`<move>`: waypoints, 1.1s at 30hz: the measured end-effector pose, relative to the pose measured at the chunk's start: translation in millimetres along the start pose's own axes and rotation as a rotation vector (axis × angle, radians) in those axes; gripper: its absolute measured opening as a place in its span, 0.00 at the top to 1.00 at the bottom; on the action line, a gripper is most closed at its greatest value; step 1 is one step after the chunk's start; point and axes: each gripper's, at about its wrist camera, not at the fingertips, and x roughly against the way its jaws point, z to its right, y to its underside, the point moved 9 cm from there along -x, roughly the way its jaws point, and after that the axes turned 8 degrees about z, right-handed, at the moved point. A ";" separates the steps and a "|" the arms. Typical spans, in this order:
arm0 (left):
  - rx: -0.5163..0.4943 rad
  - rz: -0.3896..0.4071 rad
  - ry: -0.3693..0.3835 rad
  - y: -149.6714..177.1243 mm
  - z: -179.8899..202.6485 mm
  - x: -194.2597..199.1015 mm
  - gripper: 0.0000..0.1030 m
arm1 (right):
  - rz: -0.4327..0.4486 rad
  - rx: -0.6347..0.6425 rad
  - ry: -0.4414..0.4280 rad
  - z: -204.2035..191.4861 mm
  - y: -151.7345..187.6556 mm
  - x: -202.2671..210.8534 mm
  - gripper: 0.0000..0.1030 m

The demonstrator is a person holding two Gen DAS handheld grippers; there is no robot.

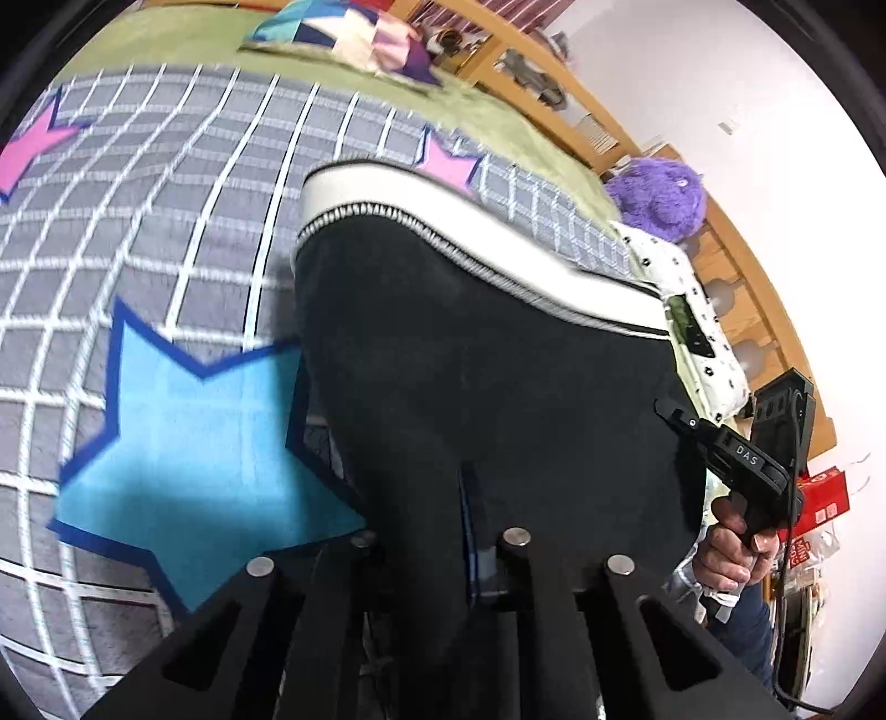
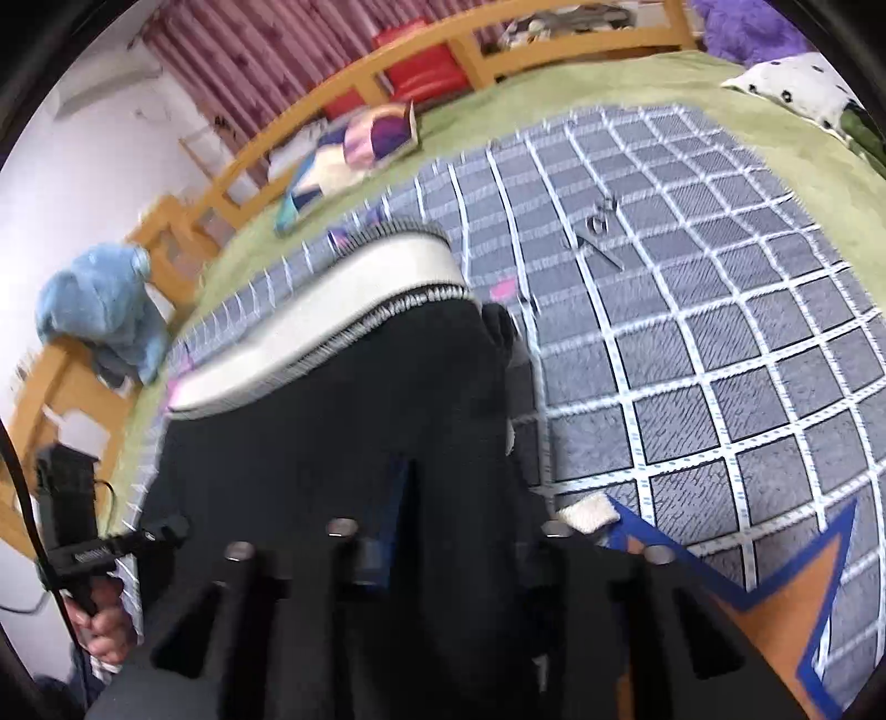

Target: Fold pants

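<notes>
Black pants (image 1: 487, 354) with a white waistband (image 1: 443, 210) are stretched between my two grippers above a grey checked blanket (image 1: 166, 183). My left gripper (image 1: 470, 531) is shut on the near edge of the pants. My right gripper (image 2: 398, 526) is shut on the pants (image 2: 343, 432) too, whose waistband (image 2: 332, 315) points away. The right gripper also shows at the right of the left wrist view (image 1: 736, 459), and the left gripper at the left of the right wrist view (image 2: 111, 548). The fabric hides most of the fingers.
The blanket has blue (image 1: 183, 443), pink (image 1: 443, 166) and orange (image 2: 775, 598) stars. Around it are a colourful pillow (image 1: 354, 39), a purple plush toy (image 1: 659, 194), a spotted pillow (image 1: 686, 310), a wooden bed rail (image 2: 354, 94), a blue cloth (image 2: 99, 310) and small metal scissors (image 2: 601, 232).
</notes>
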 end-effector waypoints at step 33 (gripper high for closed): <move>-0.048 0.062 -0.233 6.2 -200.7 183.2 0.41 | -0.010 0.239 0.108 -220.3 80.2 -46.2 0.64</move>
